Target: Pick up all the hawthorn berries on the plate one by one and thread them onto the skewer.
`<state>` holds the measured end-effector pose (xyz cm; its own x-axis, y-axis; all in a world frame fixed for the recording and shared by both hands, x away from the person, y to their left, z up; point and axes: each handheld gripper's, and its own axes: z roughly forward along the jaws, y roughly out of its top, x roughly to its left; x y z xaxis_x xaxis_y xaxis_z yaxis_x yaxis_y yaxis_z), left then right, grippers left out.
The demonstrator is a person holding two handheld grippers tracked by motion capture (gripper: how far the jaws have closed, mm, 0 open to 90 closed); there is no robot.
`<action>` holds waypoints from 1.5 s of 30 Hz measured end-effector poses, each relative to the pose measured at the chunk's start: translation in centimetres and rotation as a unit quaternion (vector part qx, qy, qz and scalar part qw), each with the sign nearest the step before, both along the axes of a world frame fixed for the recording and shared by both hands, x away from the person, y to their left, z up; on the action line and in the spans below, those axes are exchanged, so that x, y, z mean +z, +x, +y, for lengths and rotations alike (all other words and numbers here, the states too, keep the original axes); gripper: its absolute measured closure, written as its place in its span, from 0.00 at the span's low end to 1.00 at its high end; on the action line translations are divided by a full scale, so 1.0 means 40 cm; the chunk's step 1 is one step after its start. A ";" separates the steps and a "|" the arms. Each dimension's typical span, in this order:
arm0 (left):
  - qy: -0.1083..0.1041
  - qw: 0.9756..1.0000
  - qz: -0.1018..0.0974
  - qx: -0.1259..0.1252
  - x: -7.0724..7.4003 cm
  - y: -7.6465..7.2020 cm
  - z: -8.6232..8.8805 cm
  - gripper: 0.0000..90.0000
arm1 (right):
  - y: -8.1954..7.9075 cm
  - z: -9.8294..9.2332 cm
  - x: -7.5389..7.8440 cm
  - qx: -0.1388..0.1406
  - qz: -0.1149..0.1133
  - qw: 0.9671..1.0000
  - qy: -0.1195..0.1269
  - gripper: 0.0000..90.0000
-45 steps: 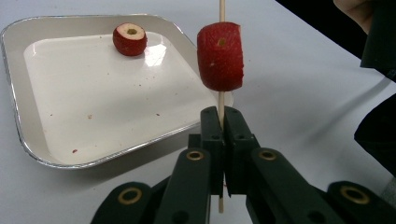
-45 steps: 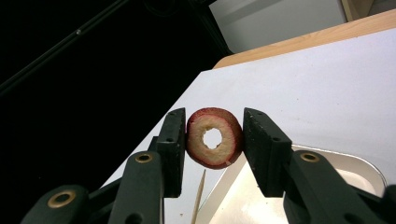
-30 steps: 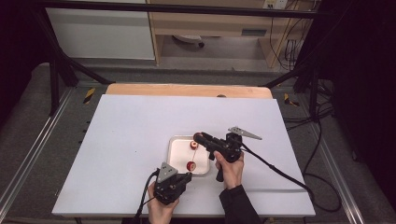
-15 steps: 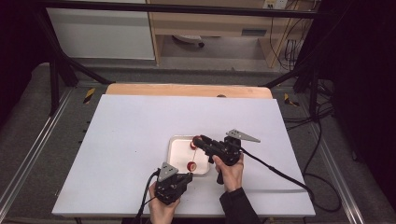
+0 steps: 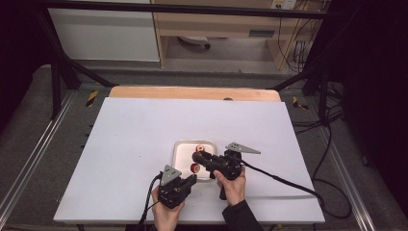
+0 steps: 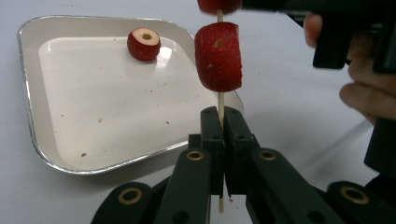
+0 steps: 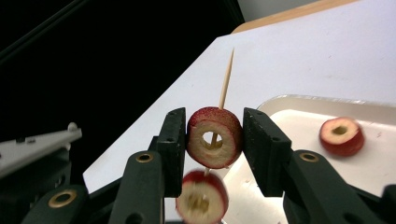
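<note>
Your left gripper (image 5: 191, 179) sits at the near edge of the white table (image 5: 134, 130), just near of the shallow silver-rimmed white tray (image 6: 32, 107). Its jaws are pressed fully together on the lower end of a thin wooden skewer (image 6: 220, 100), which stands upright between the pads with a short stub showing beneath them.

Threaded on that skewer, a little above the left jaws, is a red cored fruit slice (image 6: 218, 57) with a pale cut face. Above it, your right gripper (image 7: 212, 140) is partly closed on a second red fruit ring with a hollow centre (image 7: 214, 136): both pads touch the red skin on either side, and the skewer passes through the hole, its pointed tip (image 7: 229, 70) rising clear above the ring. In the right gripper view the lower slice appears blurred just beneath the held ring.

From the high view, your right gripper reaches in from the right over the tray's near right corner, and the two grippers meet close together there, the right one above the left.

A third red cored fruit slice (image 6: 144, 43) lies loose on the tray floor toward its far side, well apart from the skewer. Small red specks dot the tray's bare white floor.
</note>
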<state>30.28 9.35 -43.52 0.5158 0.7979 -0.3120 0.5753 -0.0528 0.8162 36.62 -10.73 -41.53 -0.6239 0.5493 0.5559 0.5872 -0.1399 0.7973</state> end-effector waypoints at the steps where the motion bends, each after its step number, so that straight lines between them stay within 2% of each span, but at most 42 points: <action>1: 0.003 1.000 0.001 -0.001 -0.002 0.001 0.001 0.98 | -0.006 0.003 -0.006 -0.001 -0.004 1.000 -0.001 0.69; 6: 0.004 1.000 -0.002 -0.004 -0.003 0.001 0.002 0.98 | -0.005 0.003 -0.005 -0.001 -0.002 1.000 -0.003 0.69; 8: 0.009 1.000 -0.004 -0.005 -0.003 0.001 0.005 0.98 | -0.003 0.000 -0.002 -0.004 -0.009 1.000 -0.009 0.67; 9: 0.011 1.000 -0.005 -0.005 -0.005 0.001 0.007 0.98 | -0.001 -0.005 0.003 -0.009 -0.017 1.000 -0.018 0.53; 11: 0.015 1.000 -0.006 -0.007 -0.008 0.002 0.012 0.98 | 0.001 -0.007 0.006 -0.010 -0.020 0.999 -0.023 0.50; 17: 0.031 0.999 -0.010 -0.008 -0.016 0.002 0.027 0.98 | 0.018 -0.040 0.026 0.004 -0.025 0.996 -0.085 0.25; 20: 0.035 0.999 -0.012 -0.009 -0.015 0.001 0.033 0.98 | 0.026 -0.058 0.030 0.012 -0.025 0.992 -0.121 0.17; 24: 0.041 0.999 -0.015 -0.013 -0.013 0.000 0.045 0.98 | 0.031 -0.088 0.031 0.012 -0.029 0.988 -0.153 0.12; 29: 0.046 0.999 -0.016 -0.018 -0.014 0.001 0.064 0.98 | 0.032 -0.120 0.025 0.022 -0.033 0.979 -0.202 0.07; 31: 0.050 0.998 -0.019 -0.020 -0.013 0.002 0.068 0.98 | 0.032 -0.130 0.021 0.024 -0.031 0.976 -0.213 0.07; 34: 0.056 0.998 -0.023 -0.027 -0.012 0.001 0.076 0.98 | 0.033 -0.138 0.019 0.030 -0.030 0.970 -0.239 0.06; 37: 0.062 0.997 -0.031 -0.032 -0.010 0.001 0.086 0.98 | 0.035 -0.139 0.019 0.041 -0.032 0.966 -0.253 0.06; 39: 0.064 0.997 -0.031 -0.032 -0.010 0.000 0.095 0.98 | 0.039 -0.139 0.020 0.040 -0.031 0.965 -0.258 0.06; 45: 0.065 0.997 -0.033 -0.032 -0.011 -0.001 0.120 0.98 | 0.064 -0.132 0.036 0.046 -0.024 0.956 -0.287 0.06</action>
